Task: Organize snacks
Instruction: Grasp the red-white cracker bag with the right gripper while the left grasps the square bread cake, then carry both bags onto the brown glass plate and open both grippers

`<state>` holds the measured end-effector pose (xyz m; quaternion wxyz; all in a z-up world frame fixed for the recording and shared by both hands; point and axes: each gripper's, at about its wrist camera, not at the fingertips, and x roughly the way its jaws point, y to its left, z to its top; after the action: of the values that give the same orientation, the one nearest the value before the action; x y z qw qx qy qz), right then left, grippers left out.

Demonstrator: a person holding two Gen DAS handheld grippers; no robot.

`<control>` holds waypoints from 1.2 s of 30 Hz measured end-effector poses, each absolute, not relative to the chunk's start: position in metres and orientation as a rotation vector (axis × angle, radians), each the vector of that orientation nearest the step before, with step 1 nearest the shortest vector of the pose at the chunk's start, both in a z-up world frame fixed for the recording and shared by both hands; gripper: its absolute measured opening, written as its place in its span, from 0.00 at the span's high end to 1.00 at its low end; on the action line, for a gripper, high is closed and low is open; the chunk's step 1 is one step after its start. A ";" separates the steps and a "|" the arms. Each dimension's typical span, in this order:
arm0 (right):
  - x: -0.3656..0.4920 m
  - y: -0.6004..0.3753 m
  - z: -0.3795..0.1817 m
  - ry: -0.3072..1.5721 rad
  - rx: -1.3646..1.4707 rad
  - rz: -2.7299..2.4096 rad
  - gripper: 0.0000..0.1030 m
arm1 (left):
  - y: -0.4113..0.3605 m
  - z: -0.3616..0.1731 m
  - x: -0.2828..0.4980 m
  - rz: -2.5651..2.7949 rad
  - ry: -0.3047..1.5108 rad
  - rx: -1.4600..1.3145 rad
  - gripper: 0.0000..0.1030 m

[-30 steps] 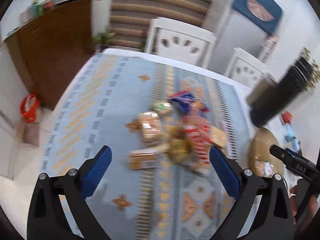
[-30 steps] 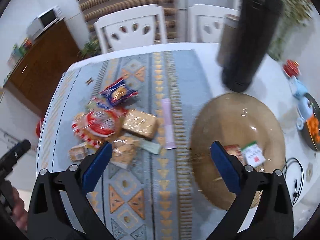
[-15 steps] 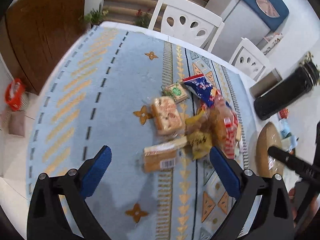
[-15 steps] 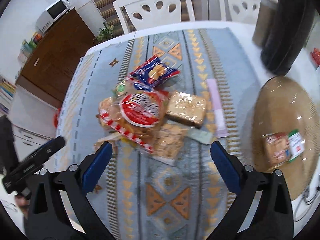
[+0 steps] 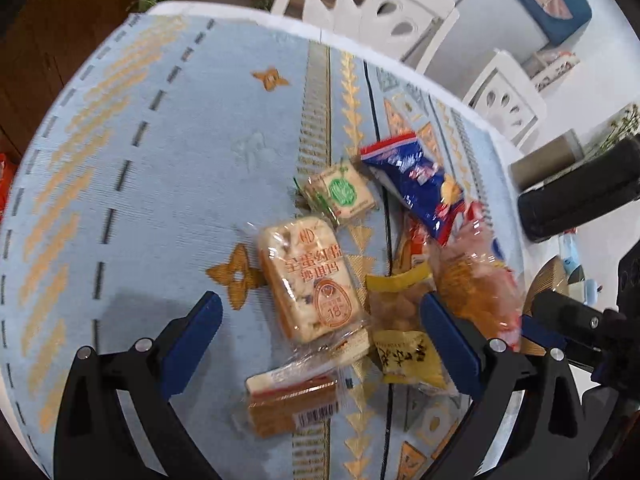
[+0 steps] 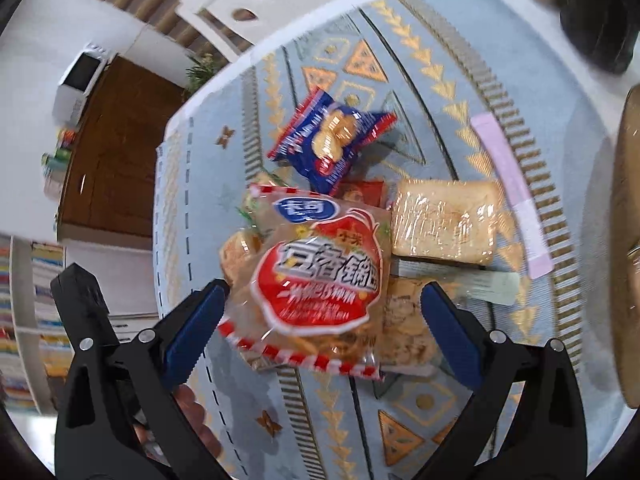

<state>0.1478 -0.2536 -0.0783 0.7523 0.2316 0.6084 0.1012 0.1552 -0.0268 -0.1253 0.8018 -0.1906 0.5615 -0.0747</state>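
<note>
Here, snack pile: a heap of wrapped snacks lies near the middle of the worktop (image 5: 168,128), on a pale blue patterned cloth.
Egg cake pack (image 5: 310,278): clear wrapper with orange print, lying flat at the left edge of the pile, between the left tongs' blue pads in that view.
Brown bar pack (image 5: 294,398): just below the egg cake pack, its wrapper touching it.
Green-label square pack (image 5: 340,192): at the far side of the egg cake pack, tilted.
Blue biscuit bag (image 6: 330,140): at the far end of the pile, partly resting on other packs.
Red-and-clear rice crisp bag (image 6: 316,280): on top of the heap, between the right tongs' pads in the right wrist view.
Yellow packs (image 5: 404,332): tucked beside the rice crisp bag, partly hidden by the left tongs' right finger.
Wrapped toast slice (image 6: 444,222): to the right of the rice crisp bag, touching a pink strip pack (image 6: 512,196) or just beside it; which cannot be told.
Left tongs (image 5: 320,340): spread wide apart, empty, above the left part of the pile.
Right tongs (image 6: 322,328): spread wide apart, empty, above the rice crisp bag.
Brown plate (image 6: 628,240): at the right edge of the worktop, apart from the pile.
White chairs (image 5: 372,8): at the far side of the worktop.
</note>
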 end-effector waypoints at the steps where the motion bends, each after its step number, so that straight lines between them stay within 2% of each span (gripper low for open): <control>1: 0.151 -0.254 -0.084 1.344 0.527 0.217 0.04 | -0.030 -0.129 0.158 -0.162 1.211 -0.406 0.05; 9: 0.164 -0.249 -0.107 1.401 0.612 0.231 0.04 | -0.034 -0.146 0.171 -0.175 1.222 -0.442 0.06; 11: 0.166 -0.246 -0.111 1.410 0.600 0.223 0.04 | -0.034 -0.150 0.173 -0.188 1.229 -0.451 0.10; 13: 0.167 -0.246 -0.115 1.413 0.605 0.216 0.06 | -0.034 -0.155 0.176 -0.194 1.246 -0.463 0.18; 17: 0.167 -0.250 -0.116 1.400 0.622 0.207 0.13 | -0.035 -0.160 0.176 -0.184 1.255 -0.451 0.18; 20: 0.166 -0.252 -0.113 1.380 0.609 0.207 0.20 | -0.040 -0.160 0.178 -0.152 1.250 -0.396 0.30; 22: 0.164 -0.252 -0.109 1.363 0.605 0.214 0.24 | -0.041 -0.159 0.178 -0.124 1.245 -0.359 0.47; 29: 0.154 -0.250 -0.098 1.328 0.581 0.223 0.27 | -0.034 -0.154 0.169 -0.108 1.209 -0.387 0.51; 36: 0.133 -0.259 -0.073 1.274 0.557 0.210 0.27 | -0.035 -0.111 0.143 -0.134 1.120 -0.364 0.51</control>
<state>0.1333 -0.2587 -0.0726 0.7629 0.2560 0.5858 0.0965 0.1428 -0.0351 -0.1115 0.8296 -0.1713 0.5277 -0.0633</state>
